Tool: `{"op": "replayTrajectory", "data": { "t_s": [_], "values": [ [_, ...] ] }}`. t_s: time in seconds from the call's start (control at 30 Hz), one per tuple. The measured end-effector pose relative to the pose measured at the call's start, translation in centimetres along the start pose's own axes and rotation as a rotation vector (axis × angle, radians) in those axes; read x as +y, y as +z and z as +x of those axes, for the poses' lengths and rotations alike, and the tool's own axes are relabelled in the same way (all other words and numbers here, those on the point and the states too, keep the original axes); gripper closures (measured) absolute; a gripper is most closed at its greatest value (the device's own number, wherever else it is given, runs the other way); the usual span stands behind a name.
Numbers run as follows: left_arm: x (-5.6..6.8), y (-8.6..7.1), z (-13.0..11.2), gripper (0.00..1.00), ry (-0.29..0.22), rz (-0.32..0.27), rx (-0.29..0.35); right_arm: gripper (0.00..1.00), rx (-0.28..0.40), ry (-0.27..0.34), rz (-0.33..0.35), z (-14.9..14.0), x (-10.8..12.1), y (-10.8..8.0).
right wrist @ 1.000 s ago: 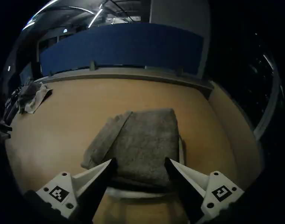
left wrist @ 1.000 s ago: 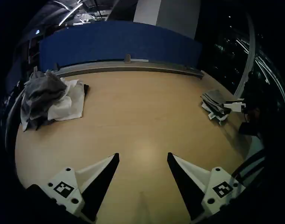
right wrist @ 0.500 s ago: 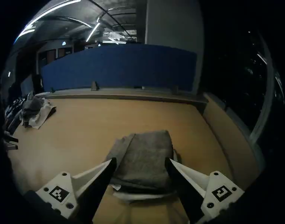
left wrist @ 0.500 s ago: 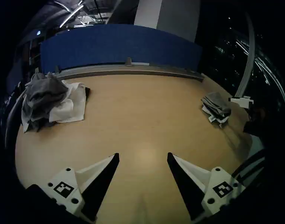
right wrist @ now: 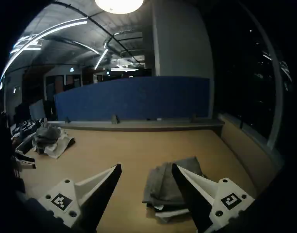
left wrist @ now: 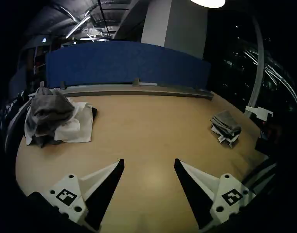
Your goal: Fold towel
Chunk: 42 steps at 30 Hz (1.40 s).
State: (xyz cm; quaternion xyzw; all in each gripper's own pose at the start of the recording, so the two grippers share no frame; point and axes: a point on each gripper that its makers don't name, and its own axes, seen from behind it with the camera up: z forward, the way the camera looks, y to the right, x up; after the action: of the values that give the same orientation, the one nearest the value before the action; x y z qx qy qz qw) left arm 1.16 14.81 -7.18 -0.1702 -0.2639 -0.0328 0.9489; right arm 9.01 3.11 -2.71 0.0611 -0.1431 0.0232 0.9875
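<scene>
Light wooden table (left wrist: 148, 124), backed by blue partition (left wrist: 125, 64); pale pillar (right wrist: 179, 42) and round ceiling lamp (right wrist: 119, 4) above. Folded grey towel stack (right wrist: 172, 186) lying at table's right side, just ahead of right gripper (right wrist: 146, 165), spread wide, empty. Left gripper (left wrist: 148, 160) likewise spread, empty. Crumpled cloth heap (left wrist: 55, 116) at far left.

Open-plan office here: blue desk partition (left wrist: 125, 62) at twelve o'clock across the wooden desk (left wrist: 148, 124), strip lights (right wrist: 51, 31) overhead at ten o'clock.
</scene>
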Motion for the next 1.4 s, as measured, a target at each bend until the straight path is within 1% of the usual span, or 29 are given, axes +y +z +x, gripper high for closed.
{"op": "replayTrajectory", "data": {
  "t_s": [0.1,0.17,0.3,0.4,0.43,0.57,0.63,0.83,1.0,1.17,1.3,1.4],
  "values": [
    [-0.4,0.0,0.8,0.05,0.006,0.013,0.035,0.00,0.054,0.016,-0.017,0.9,-0.6,-0.3],
    [-0.7,0.0,1.4,0.05,0.005,0.021,0.059,0.00,0.082,0.015,-0.020,1.4,-1.3,-0.5],
    [-1.5,-0.3,2.8,0.05,-0.001,0.045,0.121,0.00,0.137,-0.006,0.003,2.6,-3.5,-1.1],
    [-2.1,-0.8,4.2,0.05,0.004,0.066,0.181,0.00,0.188,-0.021,0.006,3.6,-4.7,-1.7],
    [-2.2,-1.0,4.6,0.05,0.009,0.072,0.198,0.00,0.194,-0.022,-0.001,3.6,-4.9,-1.8],
    [-3.0,-1.6,6.1,0.04,0.018,0.101,0.261,0.00,0.202,-0.024,-0.013,3.5,-5.8,-1.9],
    [-3.5,-1.9,6.7,0.04,0.015,0.116,0.288,0.00,0.203,-0.024,-0.016,3.4,-6.1,-1.9],
    [-5.0,-2.4,7.7,0.04,-0.002,0.154,0.332,0.00,0.205,-0.023,-0.043,3.4,-6.0,-1.8],
    [-6.0,-2.5,7.8,0.04,-0.008,0.178,0.351,0.00,0.206,-0.041,-0.047,3.4,-6.4,-1.8],
    [-6.7,-2.4,7.8,0.04,-0.008,0.199,0.375,0.00,0.209,-0.075,-0.044,3.4,-7.1,-1.8],
    [-7.5,-1.9,7.2,0.04,-0.007,0.222,0.389,0.00,0.205,-0.093,-0.043,3.2,-7.4,-1.7],
    [-8.1,-1.4,6.8,0.04,-0.004,0.240,0.398,0.00,0.204,-0.093,-0.058,3.2,-6.9,-1.6]
  ]
}}
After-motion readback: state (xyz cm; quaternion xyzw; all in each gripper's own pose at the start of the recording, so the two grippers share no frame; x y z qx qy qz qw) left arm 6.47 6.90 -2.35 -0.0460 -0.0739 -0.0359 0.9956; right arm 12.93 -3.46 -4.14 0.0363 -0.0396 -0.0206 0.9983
